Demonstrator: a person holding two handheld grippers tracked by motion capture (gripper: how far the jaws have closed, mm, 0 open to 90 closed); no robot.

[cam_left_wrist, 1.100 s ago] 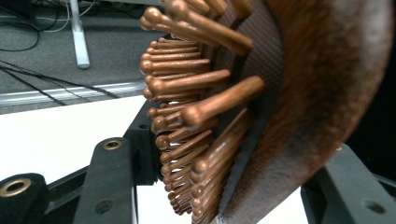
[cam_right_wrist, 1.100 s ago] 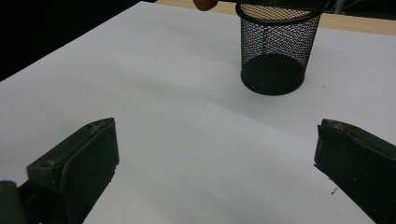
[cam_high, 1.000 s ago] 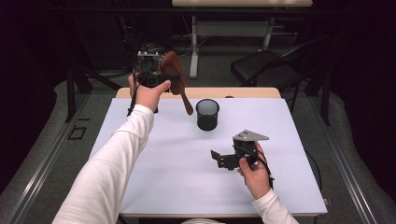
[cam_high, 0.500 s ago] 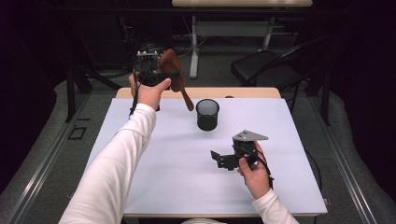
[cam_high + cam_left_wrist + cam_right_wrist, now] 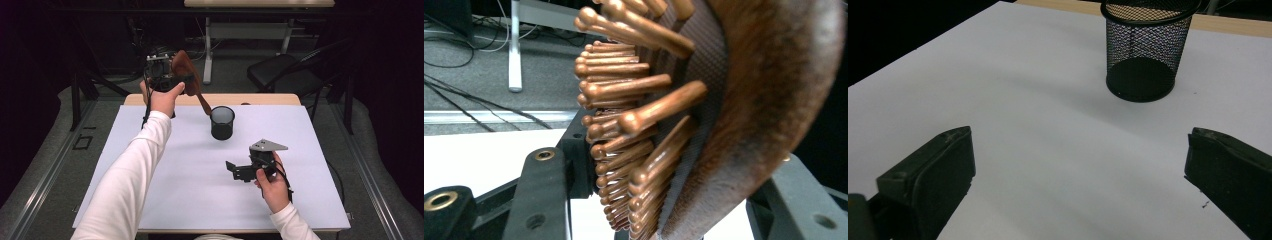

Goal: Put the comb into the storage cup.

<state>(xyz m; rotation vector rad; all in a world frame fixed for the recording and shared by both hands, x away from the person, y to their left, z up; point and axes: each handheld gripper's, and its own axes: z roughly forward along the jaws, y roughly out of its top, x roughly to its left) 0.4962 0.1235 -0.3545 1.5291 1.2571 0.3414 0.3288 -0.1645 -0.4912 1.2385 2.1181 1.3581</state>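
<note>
Far left above white table (image 5: pixel 150 200): one brown wooden paddle hairbrush (image 5: pixel 186 70) clenched in left gripper (image 5: pixel 167 75). Centre: one black mesh cup (image 5: pixel 222 123). Near right: right gripper (image 5: pixel 235 170), jaws spread, nothing grasped.

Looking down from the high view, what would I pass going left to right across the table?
Left gripper clamped on a brown hairbrush → black mesh cup → right gripper, jaws apart, low over the white table.
</note>
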